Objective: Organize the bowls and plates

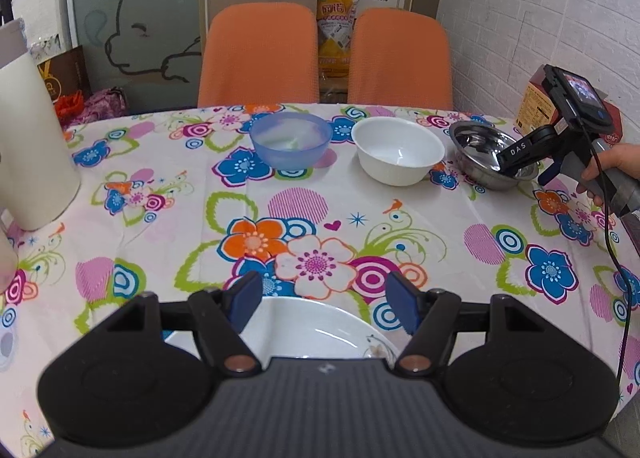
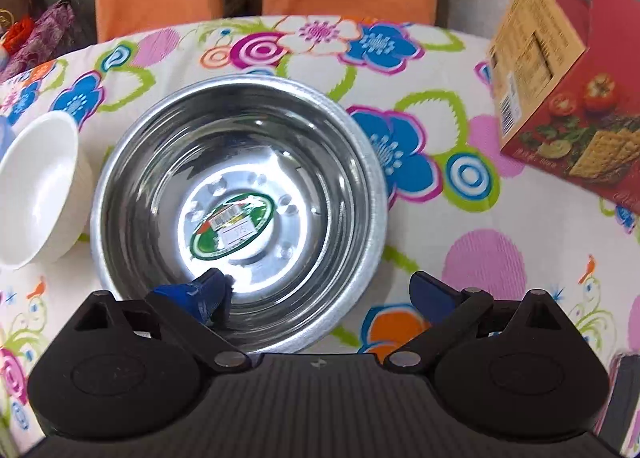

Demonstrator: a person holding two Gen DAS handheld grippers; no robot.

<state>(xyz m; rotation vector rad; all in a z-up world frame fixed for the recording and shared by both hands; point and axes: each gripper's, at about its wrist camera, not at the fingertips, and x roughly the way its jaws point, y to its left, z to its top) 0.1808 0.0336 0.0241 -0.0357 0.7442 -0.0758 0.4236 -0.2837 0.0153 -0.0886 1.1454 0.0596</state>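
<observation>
Three bowls stand in a row at the far side of the flowered table: a blue plastic bowl [image 1: 291, 143], a white bowl [image 1: 398, 149] [image 2: 38, 188] and a steel bowl [image 1: 493, 154] [image 2: 240, 214] with a green sticker inside. My right gripper [image 2: 322, 290] [image 1: 510, 162] is open and straddles the steel bowl's near rim, left finger inside, right finger outside. A white plate [image 1: 308, 332] lies at the near edge, below my left gripper [image 1: 325, 300], which is open and holds nothing.
A tall white jug [image 1: 30, 138] stands at the left. A red cracker box [image 2: 568, 98] sits at the back right by the wall. Two orange chairs [image 1: 260, 54] stand behind the table. A hand [image 1: 612, 170] holds the right gripper.
</observation>
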